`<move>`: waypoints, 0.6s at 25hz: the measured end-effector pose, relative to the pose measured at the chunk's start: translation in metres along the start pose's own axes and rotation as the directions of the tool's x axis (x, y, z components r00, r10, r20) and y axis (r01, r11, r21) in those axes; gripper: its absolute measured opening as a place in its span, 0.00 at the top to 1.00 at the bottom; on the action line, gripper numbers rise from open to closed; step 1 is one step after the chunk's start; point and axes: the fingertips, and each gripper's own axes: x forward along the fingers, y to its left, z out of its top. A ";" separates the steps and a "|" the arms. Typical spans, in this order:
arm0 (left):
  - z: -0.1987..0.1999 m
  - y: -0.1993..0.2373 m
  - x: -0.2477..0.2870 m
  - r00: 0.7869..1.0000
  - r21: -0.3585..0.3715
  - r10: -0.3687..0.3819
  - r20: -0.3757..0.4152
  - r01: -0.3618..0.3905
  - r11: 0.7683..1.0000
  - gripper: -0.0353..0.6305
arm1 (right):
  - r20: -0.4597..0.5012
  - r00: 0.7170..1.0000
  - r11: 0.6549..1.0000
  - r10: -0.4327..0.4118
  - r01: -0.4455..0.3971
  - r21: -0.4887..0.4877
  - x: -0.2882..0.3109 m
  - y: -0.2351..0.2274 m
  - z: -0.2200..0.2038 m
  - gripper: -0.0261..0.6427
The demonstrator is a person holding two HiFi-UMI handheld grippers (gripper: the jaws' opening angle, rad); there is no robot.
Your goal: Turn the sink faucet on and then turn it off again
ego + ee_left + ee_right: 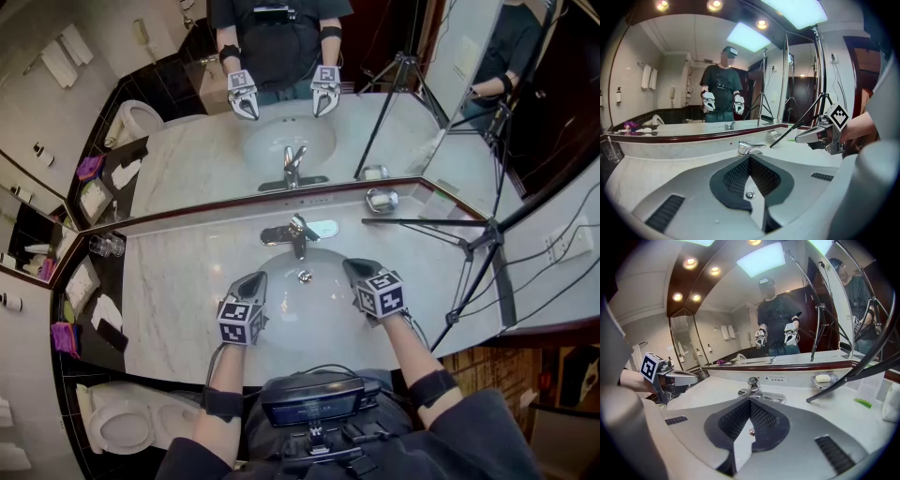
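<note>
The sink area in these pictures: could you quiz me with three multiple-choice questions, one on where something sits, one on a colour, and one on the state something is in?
1. Where is the soap dish?
A) in the basin
B) on the counter, right of the faucet in the head view
C) on the floor

2. What colour is the faucet?
A) gold
B) black
C) shiny silver

3. How do the jaws of the left gripper and the right gripper stand?
A) both closed, empty
B) both wide open
C) both clamped on the faucet

Answers:
1 B: the dish rests on the counter at the back, to the side of the faucet.
2 C: the faucet gleams like chrome in every view.
3 A: each gripper view shows its pads together with nothing between them, short of the faucet.
</note>
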 end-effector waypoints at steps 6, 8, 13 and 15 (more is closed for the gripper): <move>0.003 0.002 0.015 1.000 0.091 0.019 -0.008 -0.018 0.996 0.90 | -0.006 1.000 1.000 -0.001 0.001 0.007 0.002 -0.003 -0.003 0.93; 0.011 -0.006 0.022 1.000 0.137 -0.006 -0.022 0.009 0.991 0.87 | -0.009 1.000 1.000 -0.002 0.002 0.010 0.003 -0.005 -0.005 0.93; 0.020 -0.024 0.054 0.997 0.290 -0.048 -0.060 0.064 0.955 0.74 | -0.020 1.000 1.000 -0.011 0.011 0.020 0.005 -0.012 -0.009 0.93; 0.018 -0.029 0.068 0.995 0.347 -0.053 -0.080 0.078 0.935 0.71 | -0.023 1.000 1.000 -0.017 0.017 0.025 0.005 -0.014 -0.009 0.93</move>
